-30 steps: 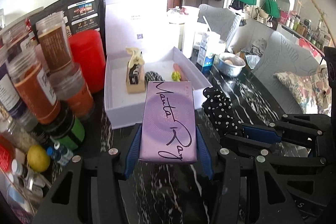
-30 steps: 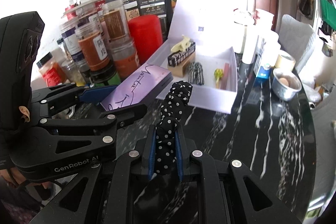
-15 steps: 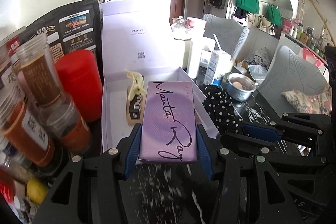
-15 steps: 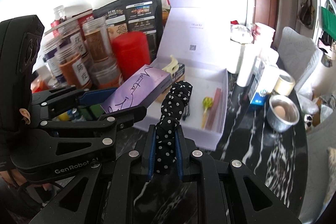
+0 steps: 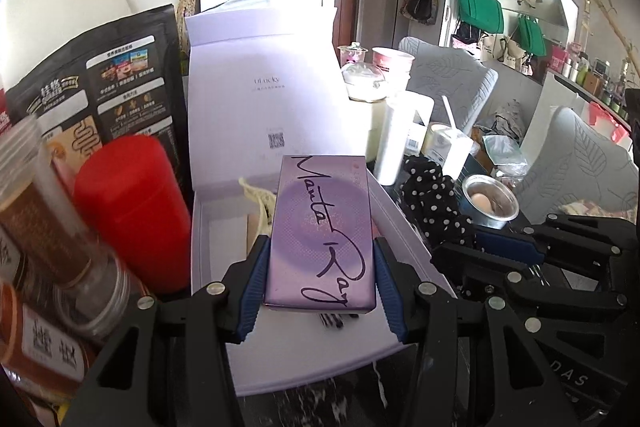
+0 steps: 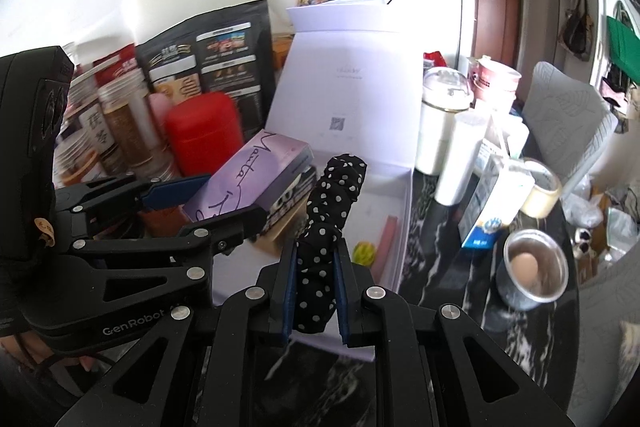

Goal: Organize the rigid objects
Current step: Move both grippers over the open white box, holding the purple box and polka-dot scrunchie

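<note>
Left gripper (image 5: 320, 281) was clamped partway open on the purple box (image 5: 322, 231), held above the open white box (image 5: 216, 267). Right gripper (image 6: 316, 287) was nearly shut, pinching the polka-dot scrunchie (image 6: 326, 227) over its near edge. Best approach: lower each flat into bare floor, clear of the 2 or 3 items already inside, release 1 at a time.

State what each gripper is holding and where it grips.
Left gripper clamps the purple box by its long sides, near end. Right gripper pinches the polka-dot fabric item at its lower end.
</note>
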Demonstrator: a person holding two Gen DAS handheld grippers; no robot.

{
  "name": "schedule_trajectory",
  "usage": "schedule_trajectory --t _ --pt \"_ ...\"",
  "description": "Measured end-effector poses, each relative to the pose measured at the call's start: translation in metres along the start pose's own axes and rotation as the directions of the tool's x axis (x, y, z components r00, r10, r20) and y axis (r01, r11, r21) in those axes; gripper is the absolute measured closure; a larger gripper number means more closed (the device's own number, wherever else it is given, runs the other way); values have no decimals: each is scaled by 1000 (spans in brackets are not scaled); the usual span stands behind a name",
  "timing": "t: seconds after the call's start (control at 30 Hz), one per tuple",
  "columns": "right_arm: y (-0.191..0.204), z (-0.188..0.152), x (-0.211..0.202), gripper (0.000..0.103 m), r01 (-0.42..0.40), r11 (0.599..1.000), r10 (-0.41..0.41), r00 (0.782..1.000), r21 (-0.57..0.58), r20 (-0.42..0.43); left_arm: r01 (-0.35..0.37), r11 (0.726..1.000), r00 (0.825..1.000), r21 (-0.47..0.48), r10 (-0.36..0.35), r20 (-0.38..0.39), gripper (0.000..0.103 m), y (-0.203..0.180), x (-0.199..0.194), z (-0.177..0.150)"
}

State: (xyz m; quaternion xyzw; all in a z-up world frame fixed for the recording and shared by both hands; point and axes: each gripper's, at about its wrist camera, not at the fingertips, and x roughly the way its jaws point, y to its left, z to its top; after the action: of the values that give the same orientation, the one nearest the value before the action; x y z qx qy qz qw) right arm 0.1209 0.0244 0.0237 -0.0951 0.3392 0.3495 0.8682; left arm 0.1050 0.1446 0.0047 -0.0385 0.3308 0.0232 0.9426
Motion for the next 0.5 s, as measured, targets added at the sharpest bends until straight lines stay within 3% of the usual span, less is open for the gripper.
schedule_trajectory --t 0.5 --pt "-31 40 28 86 1 1000 -2 999 30 33 -58 998 998 -19 58 24 53 12 39 48"
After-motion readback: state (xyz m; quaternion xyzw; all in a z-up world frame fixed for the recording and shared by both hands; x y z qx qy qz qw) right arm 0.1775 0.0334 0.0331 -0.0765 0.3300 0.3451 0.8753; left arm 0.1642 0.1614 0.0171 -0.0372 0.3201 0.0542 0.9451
